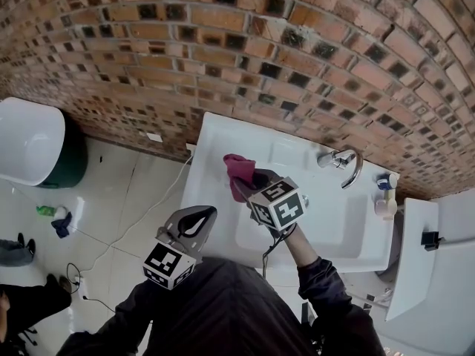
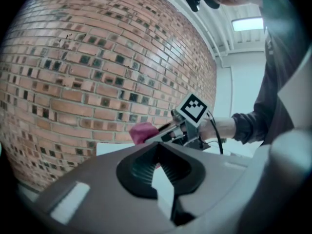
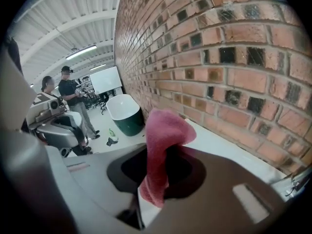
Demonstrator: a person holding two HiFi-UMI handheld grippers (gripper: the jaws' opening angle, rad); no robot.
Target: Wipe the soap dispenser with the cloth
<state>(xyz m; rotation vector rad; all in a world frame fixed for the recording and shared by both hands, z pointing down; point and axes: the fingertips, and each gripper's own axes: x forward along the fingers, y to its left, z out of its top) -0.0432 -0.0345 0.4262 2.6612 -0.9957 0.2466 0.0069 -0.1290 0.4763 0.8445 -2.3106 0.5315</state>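
Note:
My right gripper (image 1: pixel 251 182) hangs over the left part of the white sink (image 1: pixel 223 136), shut on a pink cloth (image 1: pixel 239 170). The cloth (image 3: pixel 163 135) sticks up between its jaws and droops over them. The soap dispenser (image 1: pixel 385 206), a small pale bottle, stands on the sink's right rim, well apart from both grippers. My left gripper (image 1: pixel 203 213) is shut and empty, low at the sink's front left corner. From the left gripper view (image 2: pixel 157 149), the right gripper (image 2: pixel 163 132) and cloth (image 2: pixel 142 132) show ahead against the brick wall.
A chrome tap (image 1: pixel 345 162) rises at the back right of the sink. A white tub on a dark green base (image 1: pixel 33 143) stands on the floor at left, with cables and small items near it. Two people (image 3: pixel 68 99) stand far off. A white unit (image 1: pixel 415 258) adjoins the sink at right.

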